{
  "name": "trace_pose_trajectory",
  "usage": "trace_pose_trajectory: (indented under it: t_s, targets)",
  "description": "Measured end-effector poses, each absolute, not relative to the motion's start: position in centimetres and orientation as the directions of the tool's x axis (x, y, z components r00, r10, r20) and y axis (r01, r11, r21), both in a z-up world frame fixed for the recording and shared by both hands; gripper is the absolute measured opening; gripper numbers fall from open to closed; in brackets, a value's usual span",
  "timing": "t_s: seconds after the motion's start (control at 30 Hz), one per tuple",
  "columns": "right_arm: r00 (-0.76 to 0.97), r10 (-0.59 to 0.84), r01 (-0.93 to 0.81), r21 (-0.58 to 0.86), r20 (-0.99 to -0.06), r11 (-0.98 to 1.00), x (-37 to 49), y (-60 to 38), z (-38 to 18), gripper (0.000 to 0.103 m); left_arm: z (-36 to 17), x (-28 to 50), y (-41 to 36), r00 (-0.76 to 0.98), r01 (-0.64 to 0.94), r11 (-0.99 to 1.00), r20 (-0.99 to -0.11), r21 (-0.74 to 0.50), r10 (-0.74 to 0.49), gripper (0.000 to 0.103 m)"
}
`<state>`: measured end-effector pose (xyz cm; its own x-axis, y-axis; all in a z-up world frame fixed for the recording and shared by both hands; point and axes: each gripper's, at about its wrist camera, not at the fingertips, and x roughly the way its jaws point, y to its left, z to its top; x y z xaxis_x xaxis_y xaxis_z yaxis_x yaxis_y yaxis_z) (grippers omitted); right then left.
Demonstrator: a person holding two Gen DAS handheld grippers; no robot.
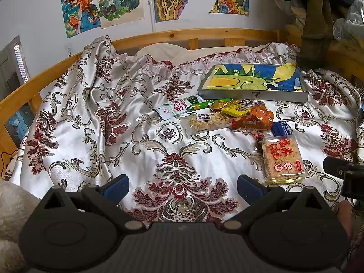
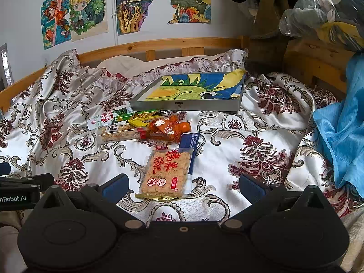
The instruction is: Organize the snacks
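A pile of snacks lies on a patterned satin bedspread [image 1: 75, 118]. A square rice-cracker pack [image 2: 165, 173] with red writing lies nearest, just ahead of my open right gripper [image 2: 183, 185]; it also shows in the left wrist view [image 1: 282, 159]. A dark blue pack [image 2: 190, 140] lies partly under it. Behind are an orange pack [image 2: 168, 127], a clear cereal bar [image 2: 116, 133], yellow and green sticks [image 2: 136, 117] and a white pouch [image 2: 101, 120]. A shallow grey box [image 2: 188, 107] with a dragon drawing inside stands behind them. My left gripper [image 1: 183, 185] is open and empty over bare bedspread.
A wooden bed rail [image 1: 182, 34] runs along the back, with drawings on the wall [image 1: 122, 2] above. A blue cloth [image 2: 341, 122] and a plastic bag of clothes [image 2: 323, 9] are at the right. A dark hanging garment [image 2: 266, 36] stands behind the box.
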<state>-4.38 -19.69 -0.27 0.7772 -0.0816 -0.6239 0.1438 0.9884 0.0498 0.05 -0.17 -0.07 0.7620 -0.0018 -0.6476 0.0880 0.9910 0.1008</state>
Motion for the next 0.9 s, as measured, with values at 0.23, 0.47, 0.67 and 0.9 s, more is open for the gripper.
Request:
trace_pose_trajectory:
  t_s: [0.23, 0.47, 0.67, 0.9]
  targets:
    - [0.778, -0.083, 0.143, 0.048, -0.623, 0.989, -4.4, -19.6, -0.2, 0.102, -0.1, 0.0, -0.1, 0.761, 0.088, 0.991, -0.648, 0.102, -0.001, 0.103]
    - [0.771, -0.087, 0.144, 0.038, -0.631, 0.989, -4.2, -19.4, -0.4, 0.103, -0.3, 0.4, 0.2, 0.75, 0.078, 0.992, -0.661, 0.103, 0.01, 0.103]
    - [0.765, -0.086, 0.14, 0.035, -0.639, 0.99, -4.0, -19.5, -0.4, 0.103, -0.1, 1.2, 0.1, 0.746, 0.055, 0.99, -0.664, 0.132, 0.047, 0.103]
    - [0.745, -0.076, 0.141, 0.045, -0.662, 0.989, -3.1, -19.7, -0.3, 0.102, 0.4, 2.4, -0.2, 0.723, 0.08, 0.986, -0.689, 0.148, 0.045, 0.103]
